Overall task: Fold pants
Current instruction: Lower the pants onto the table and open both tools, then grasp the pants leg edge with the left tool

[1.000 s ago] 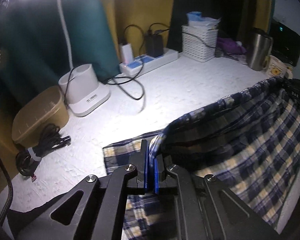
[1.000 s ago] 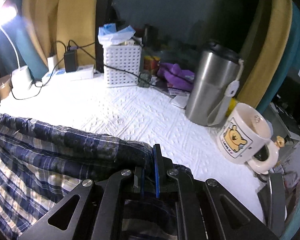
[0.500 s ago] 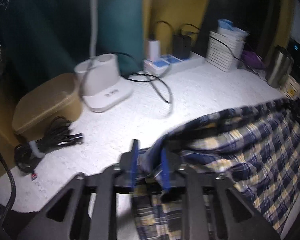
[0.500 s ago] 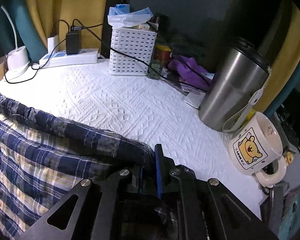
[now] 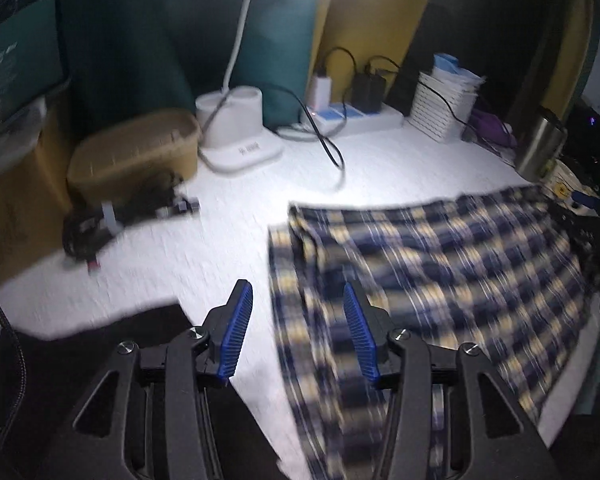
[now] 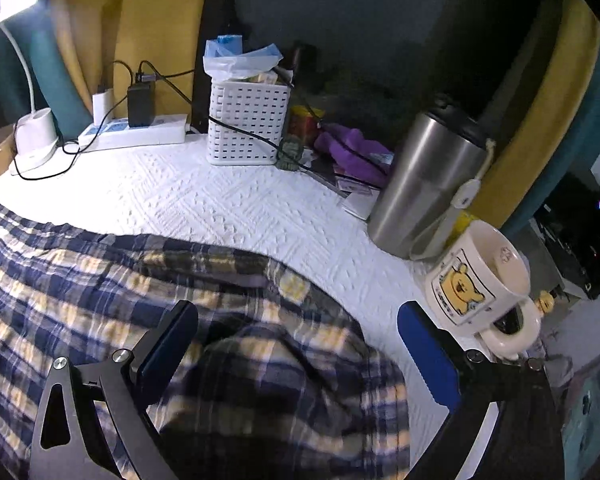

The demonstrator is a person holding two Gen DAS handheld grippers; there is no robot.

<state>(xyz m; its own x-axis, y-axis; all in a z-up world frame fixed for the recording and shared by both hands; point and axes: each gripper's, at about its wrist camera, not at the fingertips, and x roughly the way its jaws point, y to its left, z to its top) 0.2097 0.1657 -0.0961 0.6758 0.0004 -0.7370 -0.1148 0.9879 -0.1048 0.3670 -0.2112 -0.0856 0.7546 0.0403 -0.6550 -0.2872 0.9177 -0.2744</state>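
Left gripper (image 5: 296, 332) jaws are opening over the pants' (image 5: 440, 280) left edge, gripping nothing. Right gripper (image 6: 300, 344) jaws are opening wide, cloth loose beneath. Pants lie on the white cover (image 6: 228, 208); the nearby mug (image 6: 476, 276) risks a knock.

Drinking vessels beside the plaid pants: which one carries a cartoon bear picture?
The cream mug, nearest the right gripper; the steel tumbler behind it is plain metal.

Pants (image 5: 440, 264): blue, navy and pale-yellow plaid fabric, lying spread and rumpled across the near side of the white textured worktop (image 5: 228, 240), one dark gathered edge facing the back, cloth bunched at the right end.
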